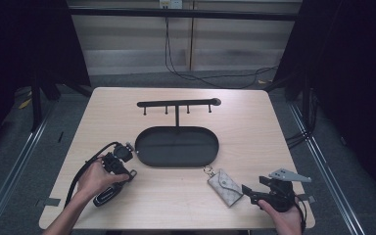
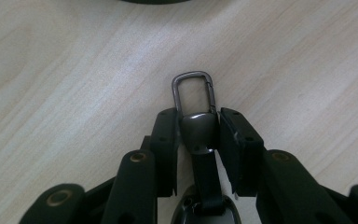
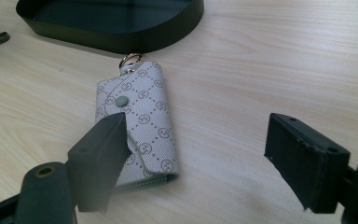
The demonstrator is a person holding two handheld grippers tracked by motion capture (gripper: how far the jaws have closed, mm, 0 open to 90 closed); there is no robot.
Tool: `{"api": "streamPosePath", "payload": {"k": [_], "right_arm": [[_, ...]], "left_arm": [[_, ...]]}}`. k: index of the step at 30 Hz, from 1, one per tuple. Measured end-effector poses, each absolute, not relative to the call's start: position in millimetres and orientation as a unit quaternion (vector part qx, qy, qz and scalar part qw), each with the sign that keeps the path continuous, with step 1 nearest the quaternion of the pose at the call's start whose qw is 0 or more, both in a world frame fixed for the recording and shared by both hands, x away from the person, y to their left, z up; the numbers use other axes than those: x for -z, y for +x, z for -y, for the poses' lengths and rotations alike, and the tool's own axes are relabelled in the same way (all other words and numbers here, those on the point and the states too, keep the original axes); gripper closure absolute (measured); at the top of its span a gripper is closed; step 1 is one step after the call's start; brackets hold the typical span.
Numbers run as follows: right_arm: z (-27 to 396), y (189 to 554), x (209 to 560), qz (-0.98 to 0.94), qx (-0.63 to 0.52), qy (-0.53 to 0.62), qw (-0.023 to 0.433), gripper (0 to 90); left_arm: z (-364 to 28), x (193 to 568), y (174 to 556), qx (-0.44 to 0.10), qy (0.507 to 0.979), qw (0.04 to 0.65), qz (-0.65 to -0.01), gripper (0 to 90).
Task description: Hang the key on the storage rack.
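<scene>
My left gripper (image 1: 126, 174) (image 2: 198, 122) is shut on a metal clasp (image 2: 198, 133), held low over the table at the front left. A short black strap runs from the clasp to a black key fob (image 1: 105, 196) (image 2: 205, 215). At the front right lies a grey patterned key pouch (image 1: 225, 186) (image 3: 140, 116) with a snap button and a small ring at its far end. My right gripper (image 1: 253, 184) (image 3: 198, 130) stands open just right of the pouch. Its left finger (image 3: 98, 158) overlaps the pouch's near corner, and its right finger is over bare wood.
A black oval tray (image 1: 176, 164) (image 3: 121, 32) sits mid-table, and from its back rises a stand with a hook bar (image 1: 176, 104). Bare wooden table (image 1: 245, 132) lies to either side of the tray. Cables trail on the floor beyond the far edge.
</scene>
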State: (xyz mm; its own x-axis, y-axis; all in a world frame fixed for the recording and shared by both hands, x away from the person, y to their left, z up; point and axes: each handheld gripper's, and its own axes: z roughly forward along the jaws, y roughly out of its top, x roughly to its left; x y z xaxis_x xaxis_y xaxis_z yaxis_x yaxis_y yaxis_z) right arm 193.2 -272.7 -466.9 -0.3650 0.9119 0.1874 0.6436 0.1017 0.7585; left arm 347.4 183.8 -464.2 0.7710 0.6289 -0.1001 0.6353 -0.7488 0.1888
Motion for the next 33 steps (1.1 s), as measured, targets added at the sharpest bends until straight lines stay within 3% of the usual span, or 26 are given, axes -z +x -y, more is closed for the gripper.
{"api": "streamPosePath", "payload": {"k": [33], "right_arm": [[272.5, 194.6, 468.4, -0.725, -0.395, 0.54, 0.162, 20.8]], "left_arm": [[-166.0, 463.9, 352.7, 0.011, 0.945, 0.041, -0.326, 70.4]]}}
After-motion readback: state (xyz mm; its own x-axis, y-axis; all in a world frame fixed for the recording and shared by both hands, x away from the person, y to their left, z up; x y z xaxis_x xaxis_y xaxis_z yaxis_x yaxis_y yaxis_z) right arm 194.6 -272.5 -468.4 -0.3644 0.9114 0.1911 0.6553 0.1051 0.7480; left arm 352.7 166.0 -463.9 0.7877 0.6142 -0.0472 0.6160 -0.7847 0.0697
